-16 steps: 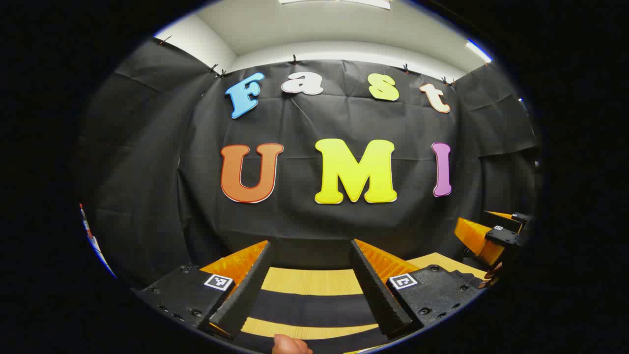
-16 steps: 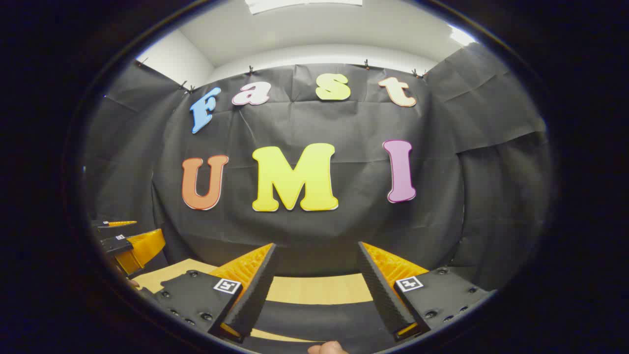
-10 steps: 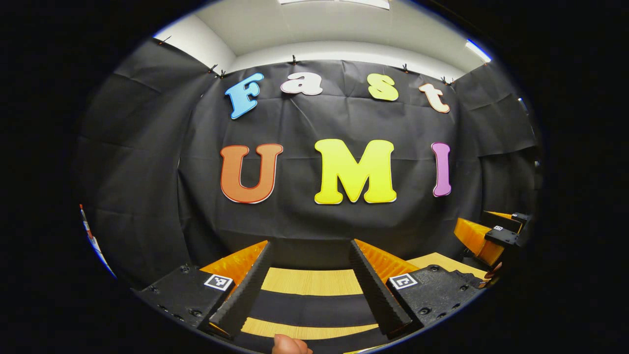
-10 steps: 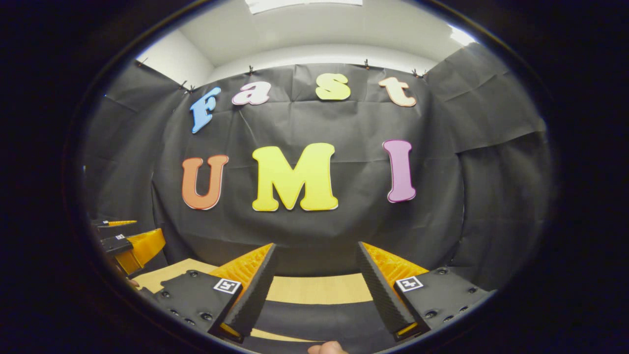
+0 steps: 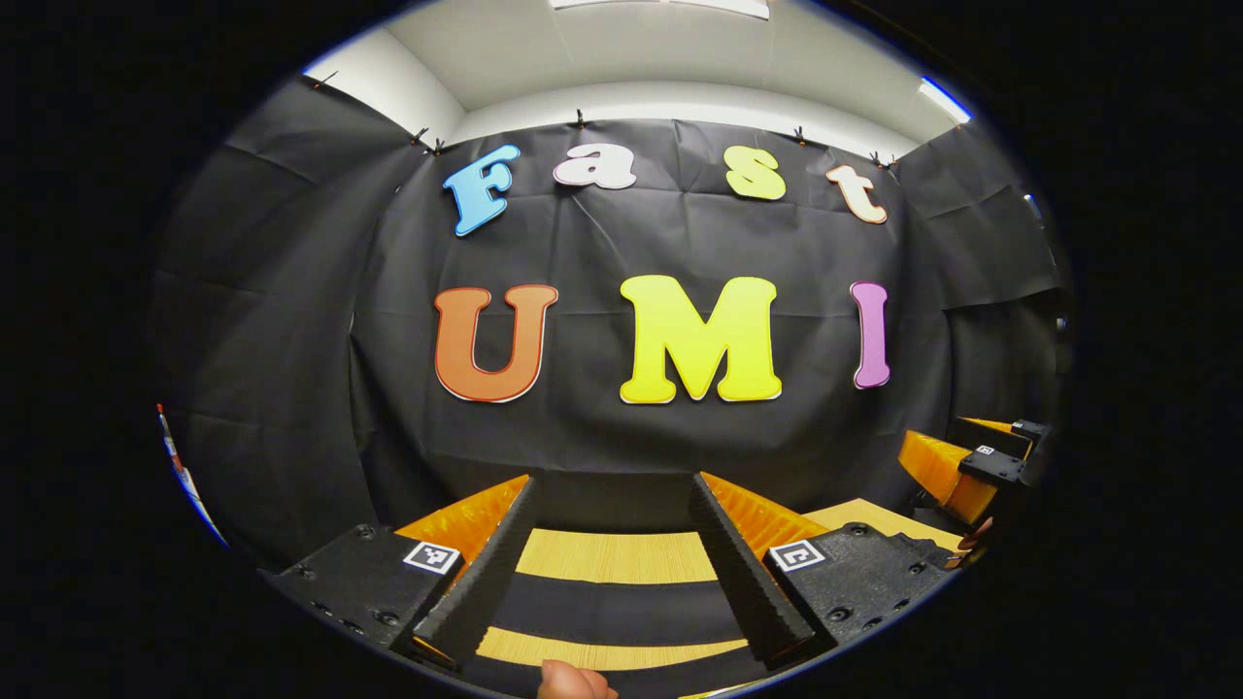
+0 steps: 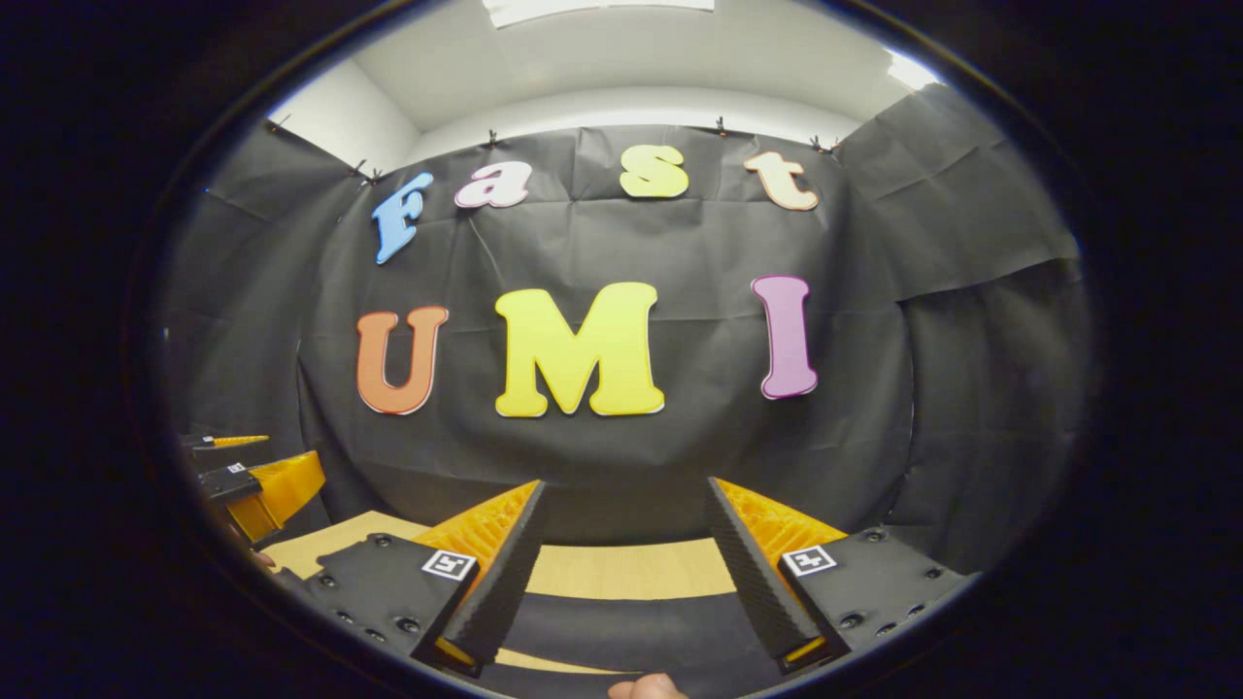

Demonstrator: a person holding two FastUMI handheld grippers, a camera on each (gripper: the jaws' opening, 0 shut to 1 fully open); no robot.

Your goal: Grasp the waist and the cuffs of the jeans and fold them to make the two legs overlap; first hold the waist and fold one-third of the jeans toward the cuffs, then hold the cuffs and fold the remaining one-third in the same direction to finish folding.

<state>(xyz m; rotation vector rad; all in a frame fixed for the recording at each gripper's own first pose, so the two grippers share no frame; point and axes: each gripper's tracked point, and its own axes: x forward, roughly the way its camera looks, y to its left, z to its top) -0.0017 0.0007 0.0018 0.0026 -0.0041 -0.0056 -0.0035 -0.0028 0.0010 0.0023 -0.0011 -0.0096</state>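
In the left gripper view the left gripper (image 5: 612, 485) stands wide, nothing between its fingers. At the very bottom edge a fingertip (image 5: 573, 682) pokes in. Under the fingers a dark band (image 5: 621, 610) runs side to side across the pale wooden bench (image 5: 612, 555), bare wood showing on both sides of it (it may be the jeans, but that cannot be told from here, nor which end is waist or cuff). Farther right, the right gripper (image 5: 976, 464) hangs over the bench's edge.

In the right gripper view the right gripper (image 6: 626, 485) is likewise spread wide and holds nothing; a fingertip (image 6: 646, 688) shows at the bottom. The dark band (image 6: 631, 631) again lies crosswise below the fingers, with the bench (image 6: 631, 571) beyond it. The left gripper (image 6: 254, 485) sits at far left.

Behind the bench hangs the black cloth wall (image 5: 621, 243), clipped along its top, with a white wall (image 5: 680, 97) and ceiling (image 5: 660, 39) above.
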